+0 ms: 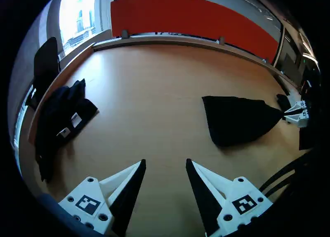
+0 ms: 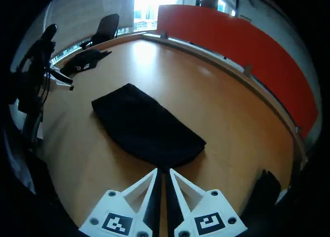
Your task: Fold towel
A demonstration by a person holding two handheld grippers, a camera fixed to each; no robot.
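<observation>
1. The black towel (image 2: pixel 148 125) lies flat on the wooden desk (image 1: pixel 165 92), on the right side as seen in the left gripper view, its near end drawn to a point.
2. The right gripper (image 2: pixel 164 171) has its jaws clenched on that near edge. The towel tapers straight into the tips, so it looks like a thin pinch.
3. The left gripper (image 1: pixel 165 163) hovers over bare desk with its jaws released, holding nothing, well apart from the towel.
4. Risk: with one corner held, any lift or pull would likely drag and bunch the cloth rather than fold it, because the other corner is free.
5. Risk: so little fabric sits between the jaws that it could slip out under a tug.
6. A dark pile of cloth (image 1: pixel 62 113) at the far left carries white tags (image 1: pixel 70 125), too small to read. The square markers (image 1: pixel 87 202) on the grippers are patterns, not writing, and no brand is readable.
</observation>
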